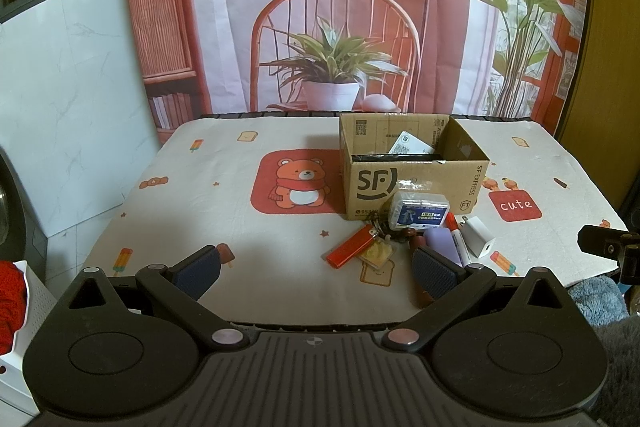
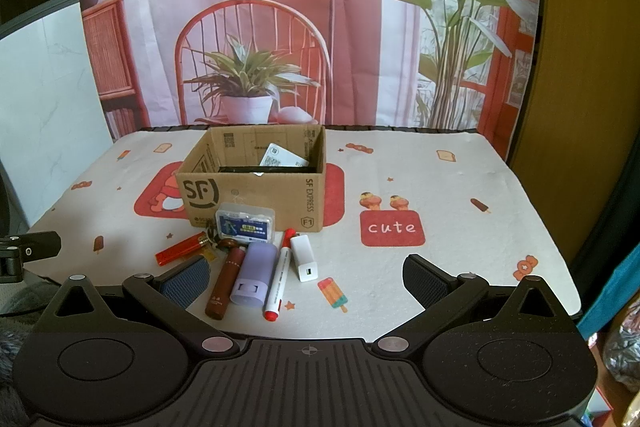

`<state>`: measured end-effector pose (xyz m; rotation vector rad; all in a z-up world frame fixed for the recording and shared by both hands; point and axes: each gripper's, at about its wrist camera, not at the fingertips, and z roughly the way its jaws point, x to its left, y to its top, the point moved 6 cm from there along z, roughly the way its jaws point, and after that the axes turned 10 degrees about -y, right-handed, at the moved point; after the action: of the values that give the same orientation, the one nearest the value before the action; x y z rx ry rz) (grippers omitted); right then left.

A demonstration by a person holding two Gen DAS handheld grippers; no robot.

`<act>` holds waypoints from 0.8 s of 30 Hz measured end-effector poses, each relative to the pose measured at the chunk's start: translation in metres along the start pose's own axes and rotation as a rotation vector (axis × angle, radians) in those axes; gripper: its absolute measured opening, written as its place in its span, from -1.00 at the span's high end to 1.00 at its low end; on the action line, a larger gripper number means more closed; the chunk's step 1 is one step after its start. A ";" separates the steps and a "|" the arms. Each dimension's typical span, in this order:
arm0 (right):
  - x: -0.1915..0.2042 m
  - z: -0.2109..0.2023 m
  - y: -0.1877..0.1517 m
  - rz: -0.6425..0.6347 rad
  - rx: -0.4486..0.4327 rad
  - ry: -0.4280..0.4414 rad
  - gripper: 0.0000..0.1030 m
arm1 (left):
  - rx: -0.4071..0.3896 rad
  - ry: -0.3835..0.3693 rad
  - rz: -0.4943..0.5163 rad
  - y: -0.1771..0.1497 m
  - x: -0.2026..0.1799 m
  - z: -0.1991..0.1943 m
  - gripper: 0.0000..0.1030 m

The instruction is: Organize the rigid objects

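Both grippers, left (image 1: 316,269) and right (image 2: 306,279), level above the tablecloth (image 2: 440,187), jaws spread, empty.

Left wrist: low, near table edge, faces backdrop.
Right wrist: same, further right.
Shared: cardboard box (image 1: 412,167) (image 2: 256,179).

You had a cartoon-print tablecloth (image 2: 440,187) under everything, a printed backdrop (image 2: 280,7) behind it, and a grey fleece blanket (image 1: 600,299) beside the table.
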<state>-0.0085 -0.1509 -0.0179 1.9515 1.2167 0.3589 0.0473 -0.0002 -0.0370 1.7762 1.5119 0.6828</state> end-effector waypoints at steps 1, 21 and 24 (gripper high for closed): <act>0.000 0.000 0.000 0.000 0.000 0.000 -0.99 | 0.000 0.000 0.000 0.000 0.000 0.000 -1.00; 0.001 0.000 0.002 0.000 0.001 0.000 -0.99 | 0.001 -0.001 -0.003 -0.004 0.003 0.002 -1.00; 0.001 0.000 0.002 0.000 0.001 0.000 -0.99 | 0.000 -0.001 -0.003 -0.004 0.003 0.002 -1.00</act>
<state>-0.0072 -0.1507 -0.0166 1.9522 1.2176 0.3581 0.0473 0.0027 -0.0413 1.7741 1.5138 0.6802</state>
